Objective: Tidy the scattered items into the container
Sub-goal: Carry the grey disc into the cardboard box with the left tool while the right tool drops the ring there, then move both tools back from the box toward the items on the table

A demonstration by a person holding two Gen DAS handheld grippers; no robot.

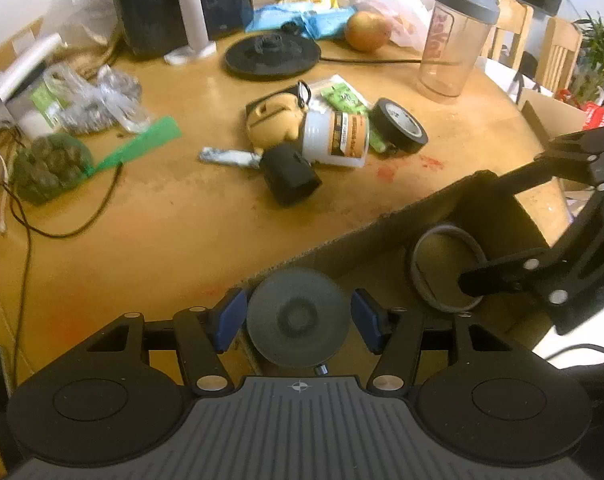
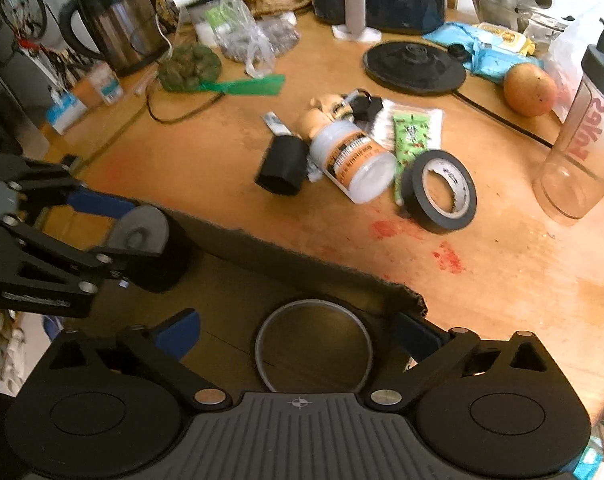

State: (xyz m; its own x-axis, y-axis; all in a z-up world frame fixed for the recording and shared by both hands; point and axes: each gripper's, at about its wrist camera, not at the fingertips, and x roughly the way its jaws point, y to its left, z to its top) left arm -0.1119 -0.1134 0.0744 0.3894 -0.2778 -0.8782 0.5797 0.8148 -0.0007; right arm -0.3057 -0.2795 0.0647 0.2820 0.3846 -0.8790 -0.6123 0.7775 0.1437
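Note:
A flat grey disc (image 1: pixel 297 316) sits between the blue pads of my left gripper (image 1: pixel 299 318), which is shut on it over the near wall of the cardboard box (image 1: pixel 382 228). The right wrist view shows that disc (image 2: pixel 139 230) in the left gripper (image 2: pixel 135 236) above the box (image 2: pixel 302 252). My right gripper (image 2: pixel 302 336) stands open inside the box. A grey ring (image 2: pixel 313 346) lies on the box floor between its fingers, untouched. On the table lie a black tape roll (image 2: pixel 440 192), a white orange-labelled bottle (image 2: pixel 354 160), a black block (image 2: pixel 281 164) and a green packet (image 2: pixel 414 136).
A clear shaker bottle (image 2: pixel 578 152) stands at the right. A black kettle base (image 2: pixel 414 66), a round fruit (image 2: pixel 530 90) and blue packets lie at the back. A kettle (image 2: pixel 113 20), a green net bag (image 2: pixel 189 68) and a black cable (image 1: pixel 61 216) are on the left.

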